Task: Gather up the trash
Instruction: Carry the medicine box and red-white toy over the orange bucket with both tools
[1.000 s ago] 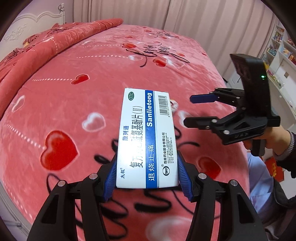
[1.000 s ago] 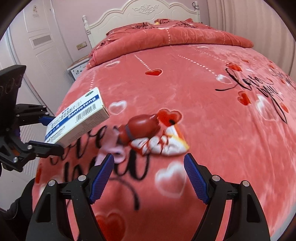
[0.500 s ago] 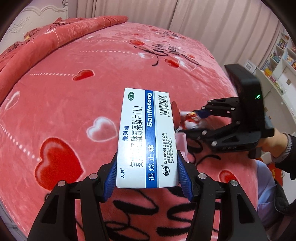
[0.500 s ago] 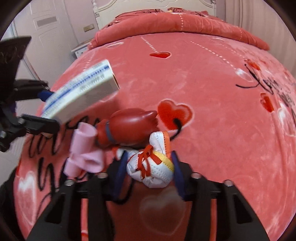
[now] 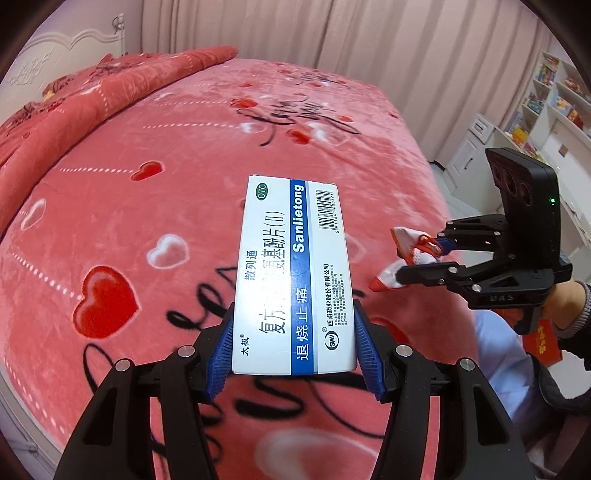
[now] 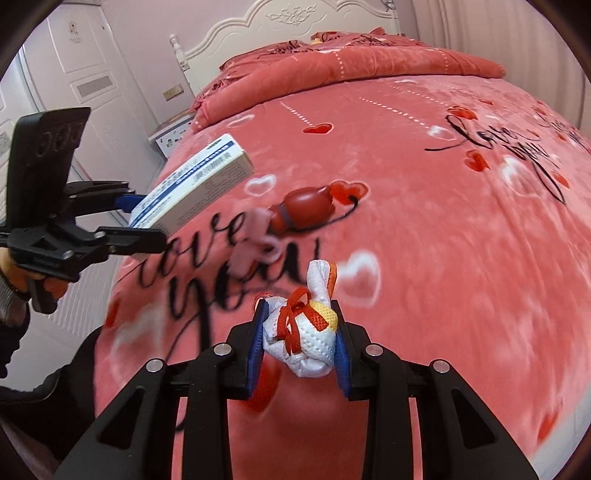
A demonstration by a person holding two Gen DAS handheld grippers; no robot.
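The left tool [image 5: 293,356] pinches a white and blue medicine box [image 5: 293,273] by its near end, blue pads pressed to both long sides, so the box juts forward over the bed [image 5: 155,206] with its printed face up. "Sanlietong" runs along the blue stripe, with a barcode at the far right corner.

The right tool [image 6: 300,349] is pressed together on a crumpled white face mask [image 6: 301,345] with red ear loops and a yellow patch; one twisted end of the mask sticks up past the pads. It is clear of the blanket.

From the left wrist view, the right tool [image 5: 424,256] hangs to the right of the box, mask [image 5: 404,258] in its tips.

On the red heart-patterned blanket beyond lie a small dark red boxing glove [image 6: 304,208] and, just beside it on the near left, a blurred pink item [image 6: 255,245]. A white headboard [image 6: 295,27] stands at the far end.
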